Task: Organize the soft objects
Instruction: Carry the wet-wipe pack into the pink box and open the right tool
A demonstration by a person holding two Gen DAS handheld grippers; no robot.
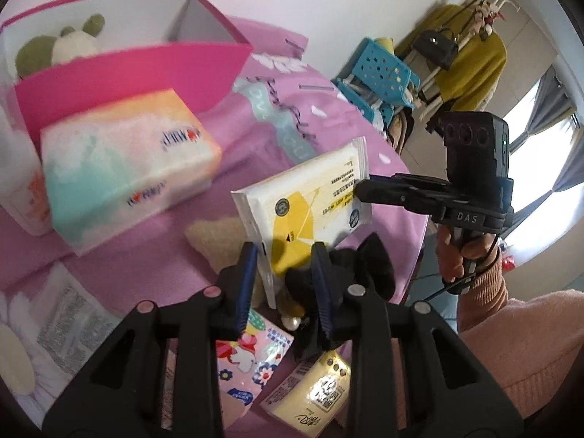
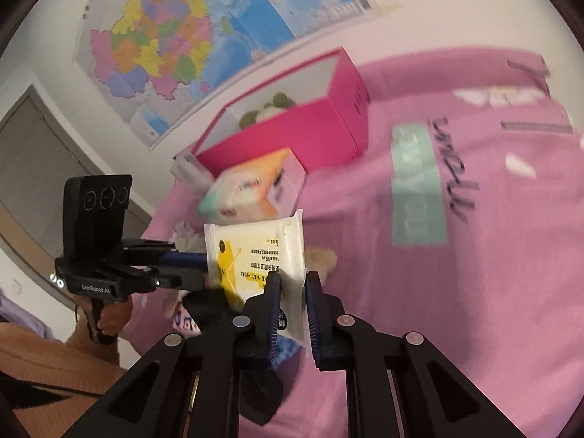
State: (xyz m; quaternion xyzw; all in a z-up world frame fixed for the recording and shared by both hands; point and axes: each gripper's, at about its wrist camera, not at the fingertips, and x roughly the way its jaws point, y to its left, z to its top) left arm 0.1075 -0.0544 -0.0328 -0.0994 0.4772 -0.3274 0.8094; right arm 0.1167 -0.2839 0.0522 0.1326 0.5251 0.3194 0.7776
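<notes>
I see the glossy, flat wet wipes pack (image 1: 306, 197), white and yellow, held tilted above the pink bedsheet (image 1: 226, 168), in front of the pink cardboard box (image 1: 138, 73). My left gripper (image 1: 283, 255) and right gripper (image 2: 292, 284) both clamp its crinkled plastic edges.

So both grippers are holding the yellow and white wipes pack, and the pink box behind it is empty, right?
Not quite. The pink box isn't empty: a green and white plush toy sits inside, seen in both wrist views. Both the left gripper and the right gripper do hold the wipes pack.
</notes>
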